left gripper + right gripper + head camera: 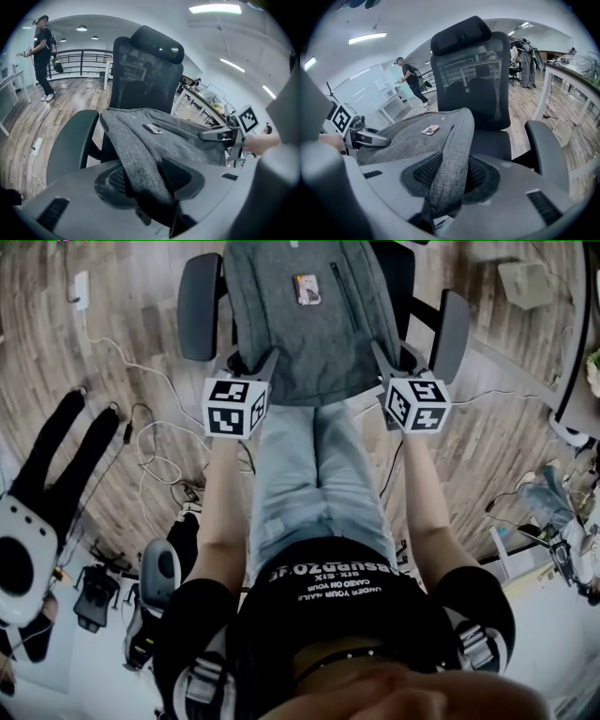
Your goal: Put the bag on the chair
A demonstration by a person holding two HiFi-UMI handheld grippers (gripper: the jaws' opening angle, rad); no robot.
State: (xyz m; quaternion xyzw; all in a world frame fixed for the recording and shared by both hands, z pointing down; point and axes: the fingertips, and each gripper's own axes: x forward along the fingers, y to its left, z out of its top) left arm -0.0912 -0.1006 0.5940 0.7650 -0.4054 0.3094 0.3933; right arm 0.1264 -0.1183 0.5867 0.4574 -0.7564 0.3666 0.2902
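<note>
Head view: the gray bag (309, 324) spans the chair (199, 306) seat at 12 o'clock; contact with the seat is unconfirmed. The left gripper (265, 365) and right gripper (382, 358) each pinch a fold of its near edge, jaws partly closed. Judged risk: an early or uneven release lets the 6 o'clock edge drag the bag off.
</note>
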